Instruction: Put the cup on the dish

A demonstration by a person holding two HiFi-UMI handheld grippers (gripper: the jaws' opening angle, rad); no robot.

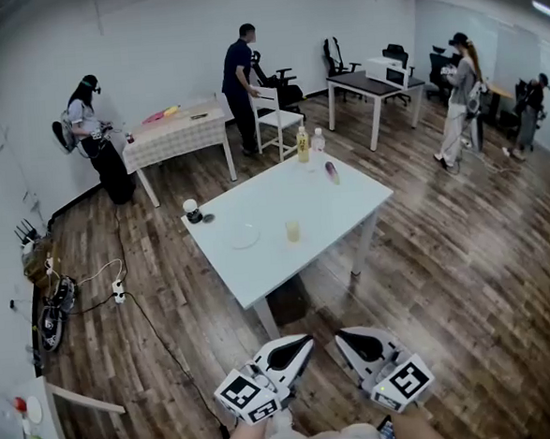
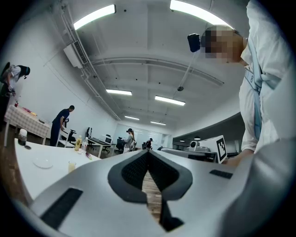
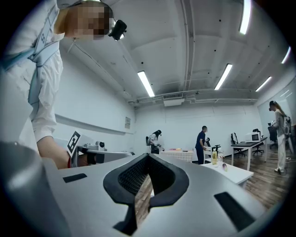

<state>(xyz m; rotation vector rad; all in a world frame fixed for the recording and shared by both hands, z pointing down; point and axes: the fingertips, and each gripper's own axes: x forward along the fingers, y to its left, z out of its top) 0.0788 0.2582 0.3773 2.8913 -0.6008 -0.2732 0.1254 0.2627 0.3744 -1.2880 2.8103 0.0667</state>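
The white table (image 1: 280, 263) stands well ahead of both grippers, which are level and side by side, far short of its near edge. The left gripper (image 1: 301, 343) has its jaws closed tip to tip with nothing between them; its own view shows only wooden floor through the slit behind the tips. The right gripper (image 1: 351, 338) is just the same, closed and empty.

At the table's far end, farthest from the grippers, stand a bottle of yellow drink (image 1: 303, 144) and a clear bottle (image 1: 318, 142) just beside it; what the clear one holds is too small to tell. The dish (image 1: 244, 236) lies bare, ahead of the left gripper. The cup (image 1: 293, 230) stands near it on the right gripper's side, apart from the dish, with yellowish liquid in it. A dark-topped jar (image 1: 192, 210) sits at the corner beyond the dish; its contents cannot be made out.

The left gripper view catches the dish (image 2: 43, 163) and cup (image 2: 71, 166) low at its left. The right gripper view shows only the table's far end (image 3: 237, 172) and the bottles (image 3: 214, 157); its own body hides the rest.
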